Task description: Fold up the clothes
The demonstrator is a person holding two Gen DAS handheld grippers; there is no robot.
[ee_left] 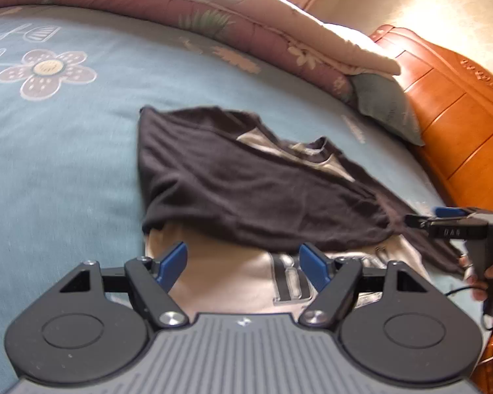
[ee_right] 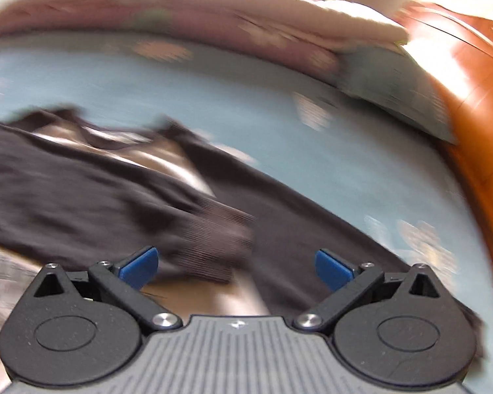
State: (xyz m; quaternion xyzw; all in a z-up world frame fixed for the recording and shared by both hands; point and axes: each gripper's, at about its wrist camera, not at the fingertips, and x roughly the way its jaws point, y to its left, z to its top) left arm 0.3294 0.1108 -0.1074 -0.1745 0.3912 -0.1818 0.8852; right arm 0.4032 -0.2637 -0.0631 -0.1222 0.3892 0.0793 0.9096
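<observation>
A black and beige long-sleeved shirt [ee_left: 246, 184] lies on the blue bedsheet [ee_left: 65, 164], a black sleeve folded across its beige front. Its collar [ee_left: 315, 146] points toward the headboard. My left gripper [ee_left: 243, 262] is open above the beige lower part with its printed graphic [ee_left: 290, 275], and holds nothing. My right gripper [ee_right: 236, 267] is open over the shirt's right side. A ribbed black cuff [ee_right: 220, 243] lies just ahead, between its blue pads [ee_right: 141, 266]. The right wrist view is blurred. From the left wrist view the right gripper [ee_left: 423, 218] sits at the shirt's right edge.
A folded pink floral quilt [ee_left: 213, 16] runs along the far side of the bed. A grey-green pillow [ee_left: 387, 105] leans against the orange wooden headboard [ee_left: 459, 115] at right. A person's hand [ee_left: 479, 275] holds the right gripper.
</observation>
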